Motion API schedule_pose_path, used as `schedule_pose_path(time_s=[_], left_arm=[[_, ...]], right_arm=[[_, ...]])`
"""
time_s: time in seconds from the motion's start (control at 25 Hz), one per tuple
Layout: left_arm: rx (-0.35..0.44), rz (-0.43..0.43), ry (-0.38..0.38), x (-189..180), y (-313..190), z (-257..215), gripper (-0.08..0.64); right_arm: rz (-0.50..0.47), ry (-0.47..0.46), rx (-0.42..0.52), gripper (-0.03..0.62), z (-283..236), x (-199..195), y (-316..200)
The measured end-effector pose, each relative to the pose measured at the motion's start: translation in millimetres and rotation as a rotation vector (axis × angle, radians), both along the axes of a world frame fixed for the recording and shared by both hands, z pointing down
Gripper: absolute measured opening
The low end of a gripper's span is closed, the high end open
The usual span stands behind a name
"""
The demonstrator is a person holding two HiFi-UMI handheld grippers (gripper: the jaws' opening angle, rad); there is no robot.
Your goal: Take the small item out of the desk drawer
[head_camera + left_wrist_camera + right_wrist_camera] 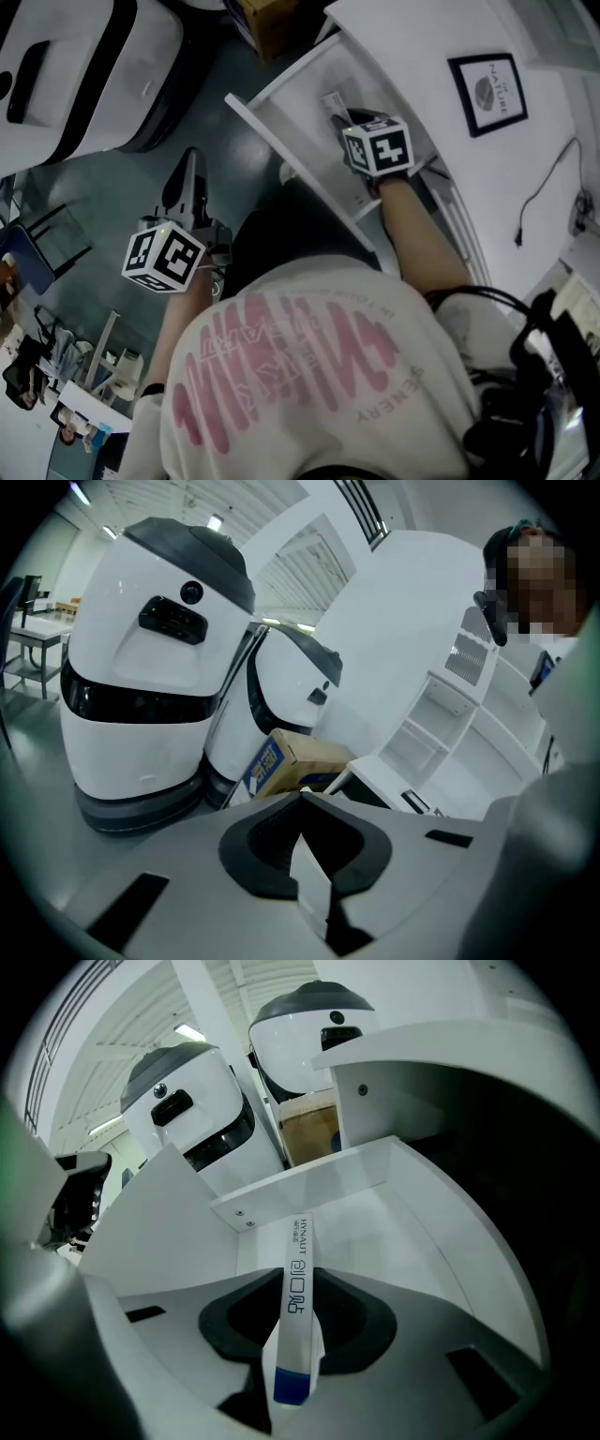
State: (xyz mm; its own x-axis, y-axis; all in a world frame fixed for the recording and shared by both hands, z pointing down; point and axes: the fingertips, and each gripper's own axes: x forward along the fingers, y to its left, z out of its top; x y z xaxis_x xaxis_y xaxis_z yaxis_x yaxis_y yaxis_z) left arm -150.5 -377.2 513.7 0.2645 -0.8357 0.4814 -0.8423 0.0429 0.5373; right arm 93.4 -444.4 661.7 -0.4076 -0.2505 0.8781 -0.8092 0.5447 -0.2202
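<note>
Slim white blue-ended cardboard box [294, 1335], likely light and crushable, pinched across its narrow sides by right gripper [298, 1274] inside white drawer [375, 1222]; left gripper [302, 803] outside it, closed, empty.

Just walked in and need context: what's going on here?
A person is working with a handheld gripper in each hand. The right gripper reaches down into the open white desk drawer, its fingers closed on a narrow white box with a blue end. The box is not yet out of the drawer. The left gripper is shut and empty, held off to the side over the floor.
</note>
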Motion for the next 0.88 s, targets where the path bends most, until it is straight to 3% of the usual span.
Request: schedule_pose_path(time_s=[0.28,0.56,0.88], left_arm=[[0.07,0.082,0.018,8.0,-1.4,-27.7,0.028],[0.133,0.059,0.023,5.7,28.9,-63.7,0.028],[0.253,0.068,-0.012,12.9,65.1,-111.9,0.028]], right_arm=[[0.023,0.001,0.068,0.104,-43.0,-1.3,2.9],[0.084,-0.013,0.192,0.103,-105.5,2.5,30.0],[0.149,-0.102,0.38,0.103,-192.9,9.0,60.6]])
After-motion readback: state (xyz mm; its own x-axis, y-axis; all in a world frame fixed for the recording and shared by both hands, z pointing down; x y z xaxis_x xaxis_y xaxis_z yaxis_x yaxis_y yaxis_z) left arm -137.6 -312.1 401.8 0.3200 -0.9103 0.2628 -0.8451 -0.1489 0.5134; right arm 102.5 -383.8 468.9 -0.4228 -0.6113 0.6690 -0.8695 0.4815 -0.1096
